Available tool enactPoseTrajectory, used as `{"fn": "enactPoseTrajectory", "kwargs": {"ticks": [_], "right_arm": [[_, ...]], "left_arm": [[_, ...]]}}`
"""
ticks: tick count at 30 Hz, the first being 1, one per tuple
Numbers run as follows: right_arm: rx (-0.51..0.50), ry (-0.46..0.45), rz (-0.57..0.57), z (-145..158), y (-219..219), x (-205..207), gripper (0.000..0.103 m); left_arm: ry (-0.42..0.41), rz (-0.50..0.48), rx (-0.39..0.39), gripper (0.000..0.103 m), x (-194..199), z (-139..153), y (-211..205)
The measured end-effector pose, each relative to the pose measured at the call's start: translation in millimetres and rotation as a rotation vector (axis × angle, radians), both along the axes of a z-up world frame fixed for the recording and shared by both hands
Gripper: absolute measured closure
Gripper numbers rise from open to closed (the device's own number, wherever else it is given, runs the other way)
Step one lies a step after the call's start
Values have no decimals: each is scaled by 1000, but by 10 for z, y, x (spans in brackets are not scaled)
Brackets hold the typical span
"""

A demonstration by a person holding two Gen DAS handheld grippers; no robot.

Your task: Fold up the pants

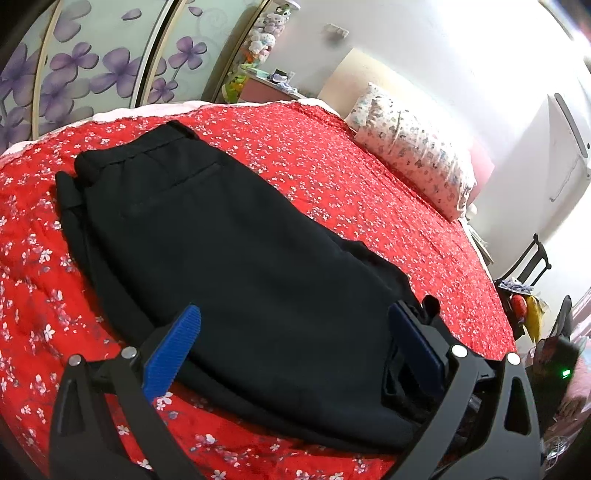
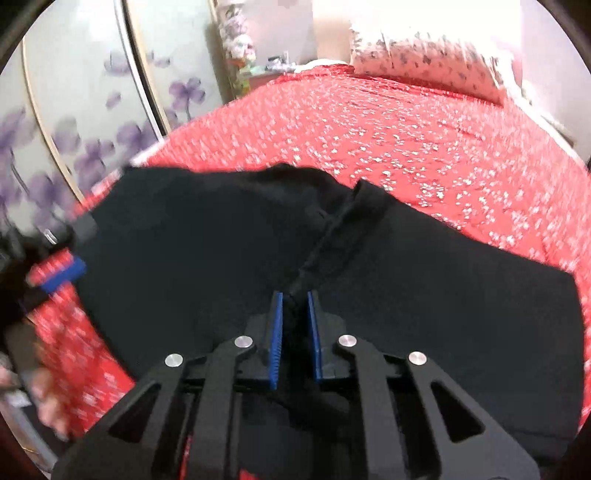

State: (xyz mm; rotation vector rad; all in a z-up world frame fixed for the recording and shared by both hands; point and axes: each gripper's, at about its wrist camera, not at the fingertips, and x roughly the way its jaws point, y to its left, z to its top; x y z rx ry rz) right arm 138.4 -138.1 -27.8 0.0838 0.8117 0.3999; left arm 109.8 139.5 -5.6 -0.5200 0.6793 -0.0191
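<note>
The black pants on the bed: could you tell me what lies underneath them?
The black pants lie on a red floral bedspread, which shows all around them. A second dark layer peeks out along one edge. Whatever sits beneath the cloth itself is covered.

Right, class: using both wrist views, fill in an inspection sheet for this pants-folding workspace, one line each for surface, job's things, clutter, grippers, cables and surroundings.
Surface: red floral bedspread covering the bed, lightly rumpled.
Job's things: black pants lying on the bedspread, waistband at the far end; a fold of the fabric is lifted in the right wrist view.
Clutter: patterned pillow at the head of the bed.
Grippers: left gripper open, fingers spread over the pants; right gripper shut on a ridge of pants fabric.
Cables: nothing seen.
Surroundings: wardrobe doors with purple flowers, stuffed toys in the corner, a chair beside the bed.
</note>
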Motion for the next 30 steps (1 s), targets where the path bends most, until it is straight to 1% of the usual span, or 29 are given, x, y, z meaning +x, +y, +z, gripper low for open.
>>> {"fn": "enactPoseTrajectory", "kwargs": {"ticks": [3,5,7,8,9,10,11,12,13,14,15,16,17,18,20,21,22,25,26,27,29,30], "right_arm": [[30,3,38,39,56,-58,90],[-19,24,74,-35,163,-81,89],[-135,63,107,-227,298,-76,88],[-145,41,104,-240,314,-99,87],[-149,38,100,-232,317,-108,86],[-135,60,86,-202,306,-96,84],[-91,90,74,-181,275,-76,68],[-30,123,64,-175,240,-56,39],[48,160,57,-194,204,-38,26],[63,177,64,-233,206,-27,21],[36,189,71,-282,239,-22,22],[-4,160,90,-278,278,-51,22],[-12,144,94,-250,277,-84,25],[6,138,95,-219,246,-108,28],[114,113,88,-95,60,-171,28],[160,84,78,-2,-77,-228,28],[178,66,76,61,-154,-265,27],[213,13,74,215,-473,-451,20],[216,9,76,238,-550,-499,15],[219,9,76,247,-639,-560,13],[230,4,75,241,-775,-663,13],[239,-6,69,230,-833,-713,13]], "left_arm": [[-2,-5,6,2,6,5,-18],[-1,-7,9,2,12,9,-37],[5,-7,14,2,23,3,-40],[9,-6,14,2,24,3,-37],[11,-6,11,2,20,3,-30],[9,-5,8,2,11,9,-19],[3,1,10,2,-4,25,-7],[-1,4,13,2,-12,37,4],[-6,7,17,2,-23,52,20],[-9,10,16,2,-30,62,32],[-9,10,14,2,-38,68,45],[-7,10,11,2,-38,73,71],[-6,11,10,2,-40,75,92],[-1,17,7,2,-44,77,140],[5,39,-14,2,-55,77,286],[10,49,-28,2,-65,68,364],[16,56,-43,2,-69,64,422],[45,63,-128,2,-115,-8,672],[71,48,-167,2,-123,-54,754],[89,26,-208,2,-127,-103,821],[117,8,-277,2,-139,-185,922],[136,20,-326,2,-135,-246,1006]]}}
